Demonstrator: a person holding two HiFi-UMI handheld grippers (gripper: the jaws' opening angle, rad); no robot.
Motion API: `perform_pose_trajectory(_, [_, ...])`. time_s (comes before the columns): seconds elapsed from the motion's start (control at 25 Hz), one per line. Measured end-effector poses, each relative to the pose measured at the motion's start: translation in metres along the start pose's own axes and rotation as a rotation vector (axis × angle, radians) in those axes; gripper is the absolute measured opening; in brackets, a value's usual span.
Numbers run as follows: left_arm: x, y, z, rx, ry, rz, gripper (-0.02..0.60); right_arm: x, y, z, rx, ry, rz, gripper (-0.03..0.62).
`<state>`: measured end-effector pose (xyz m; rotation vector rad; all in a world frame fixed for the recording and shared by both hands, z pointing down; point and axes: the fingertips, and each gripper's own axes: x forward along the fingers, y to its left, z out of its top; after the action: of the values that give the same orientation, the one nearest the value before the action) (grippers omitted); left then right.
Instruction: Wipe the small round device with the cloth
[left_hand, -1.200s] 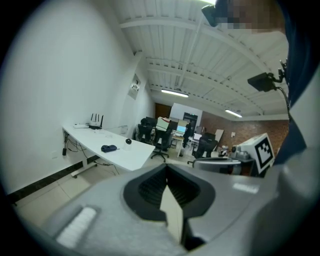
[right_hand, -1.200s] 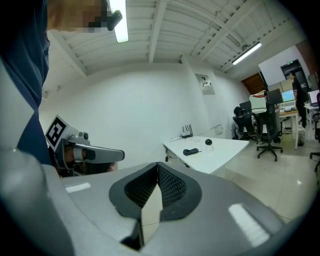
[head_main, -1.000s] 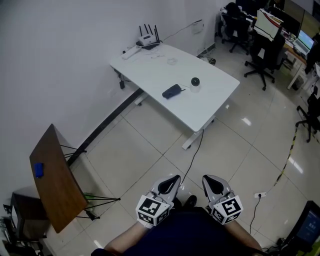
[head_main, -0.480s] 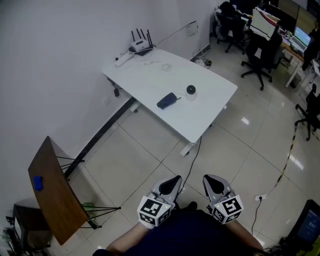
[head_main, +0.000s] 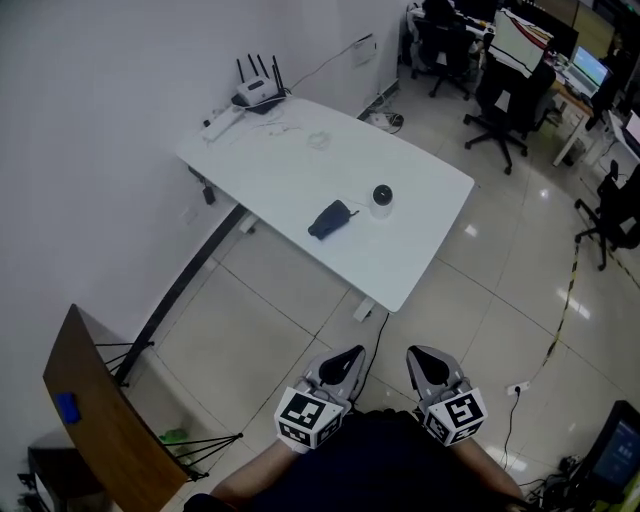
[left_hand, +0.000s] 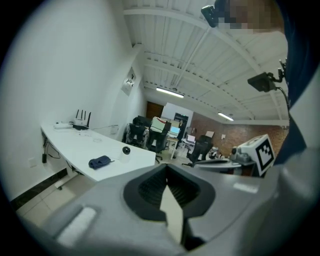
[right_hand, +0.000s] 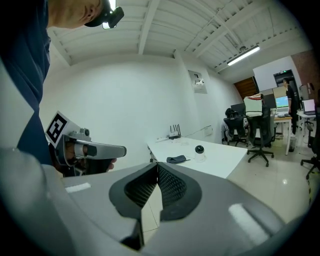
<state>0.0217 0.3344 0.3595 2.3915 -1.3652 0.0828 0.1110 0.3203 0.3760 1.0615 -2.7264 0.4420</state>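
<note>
A white table (head_main: 425, 235) stands well ahead of both grippers, with a stretch of pale tiled floor (head_main: 270, 330) and a trailing black cable (head_main: 377, 335) between. A brown side table (head_main: 100, 420) sits off to the left of the left gripper (head_main: 347, 358), and black office chairs (head_main: 497, 100) crowd far ahead of the right gripper (head_main: 424, 358), to its right. Both grippers are held close to the person's body, jaws pressed together on nothing.

On the table, the dark blue cloth (head_main: 329, 219) lies near the small round device (head_main: 382, 196), to its left and apart from it. A router (head_main: 256, 92) sits at the far edge.

Against a second ago, the table looms nearer to the grippers, and the brown side table has slid toward the corner of the head view. The tabletop is smooth and white. A plain white wall (head_main: 90, 130) runs along the left of the office.
</note>
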Motion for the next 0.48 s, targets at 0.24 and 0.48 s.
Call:
perform_pose_trajectory(0.24, [0.010,0.042,0.013,-0.045,0.031,-0.073,0.002,0.045,0.007,0.009,-0.002,0.025,-0.047,0.012])
perform_pose_trajectory(0.48, [0.022,0.072,0.018,-0.058,0.042,-0.111,0.002,0.069,0.004,0.015,0.001,0.042,-0.090,0.011])
